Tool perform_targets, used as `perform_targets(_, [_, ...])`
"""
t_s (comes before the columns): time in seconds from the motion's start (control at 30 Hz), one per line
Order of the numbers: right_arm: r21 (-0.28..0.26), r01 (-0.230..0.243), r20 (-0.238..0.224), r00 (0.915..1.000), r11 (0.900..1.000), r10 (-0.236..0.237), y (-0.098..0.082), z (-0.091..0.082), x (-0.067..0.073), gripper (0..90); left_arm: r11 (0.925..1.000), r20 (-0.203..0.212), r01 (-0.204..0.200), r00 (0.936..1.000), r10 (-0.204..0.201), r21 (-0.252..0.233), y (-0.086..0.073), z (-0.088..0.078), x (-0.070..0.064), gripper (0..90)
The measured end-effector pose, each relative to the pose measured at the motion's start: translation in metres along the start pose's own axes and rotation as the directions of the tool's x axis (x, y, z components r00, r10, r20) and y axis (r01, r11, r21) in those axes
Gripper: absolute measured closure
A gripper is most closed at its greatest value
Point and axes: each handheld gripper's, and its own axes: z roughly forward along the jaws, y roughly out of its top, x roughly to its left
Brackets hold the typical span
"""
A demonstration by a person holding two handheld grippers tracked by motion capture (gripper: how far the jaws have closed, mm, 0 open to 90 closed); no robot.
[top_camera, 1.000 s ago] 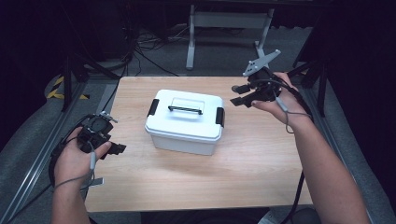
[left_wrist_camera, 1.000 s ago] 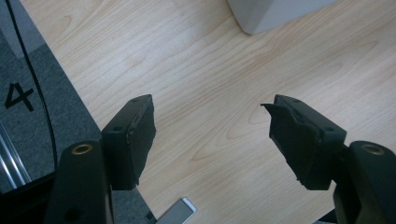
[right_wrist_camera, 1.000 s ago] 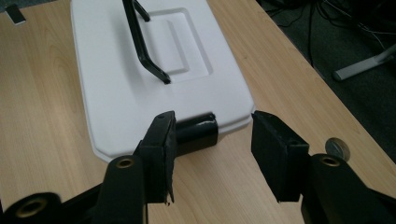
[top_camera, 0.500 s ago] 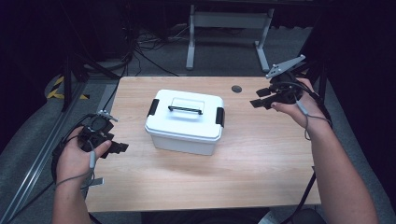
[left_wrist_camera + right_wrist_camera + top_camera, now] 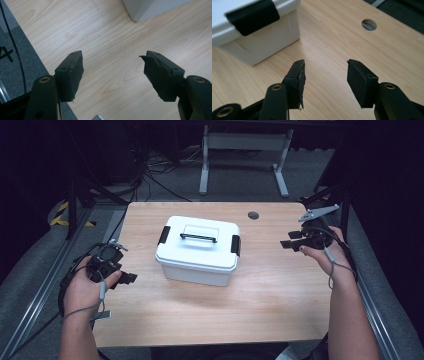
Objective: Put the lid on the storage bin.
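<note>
Sitting latched: white plastic box point(image 5: 199, 251), black handle point(image 5: 198, 238), woodgrain table point(image 5: 210, 315).

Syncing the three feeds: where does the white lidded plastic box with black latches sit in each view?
High view: white lidded plastic box at table centre, between the grippers.
Left gripper view: one white corner at the top edge, right of centre.
Right gripper view: its end with a black latch, upper left.
Shared landmark: light wooden tabletop under the box.
</note>
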Motion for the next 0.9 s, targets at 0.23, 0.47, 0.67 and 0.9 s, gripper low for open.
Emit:
perform_targets(0.23, [0.074, -0.041, -0.003, 0.9991, 0.996, 0.042, -0.025, 0.024, -0.015, 49.0, 0.9997, -0.005, -0.004, 1.0, 0.004, 0.023, 0.0, 0.007, 0.003, 32.1])
perform_targets(0.47, [0.146, -0.093, -0.006, 0.9955, 0.985, 0.095, -0.046, 0.048, -0.029, 49.1, 0.9997, 0.005, 0.016, 0.9999, -0.016, 0.018, -0.001, 0.011, 0.01, 32.1])
perform_targets(0.67, [0.212, -0.121, 0.018, 0.9927, 0.97, 0.12, -0.057, 0.063, -0.033, 49.4, 0.9987, 0.004, 0.019, 0.9998, -0.019, 0.047, 0.0, 0.016, 0.011, 32.0])
perform_targets(0.9, [0.273, -0.141, 0.029, 0.9899, 0.952, 0.139, -0.065, 0.076, -0.035, 49.3, 0.9981, 0.009, 0.027, 0.9996, -0.027, 0.055, 0.0, 0.019, 0.012, 31.8])
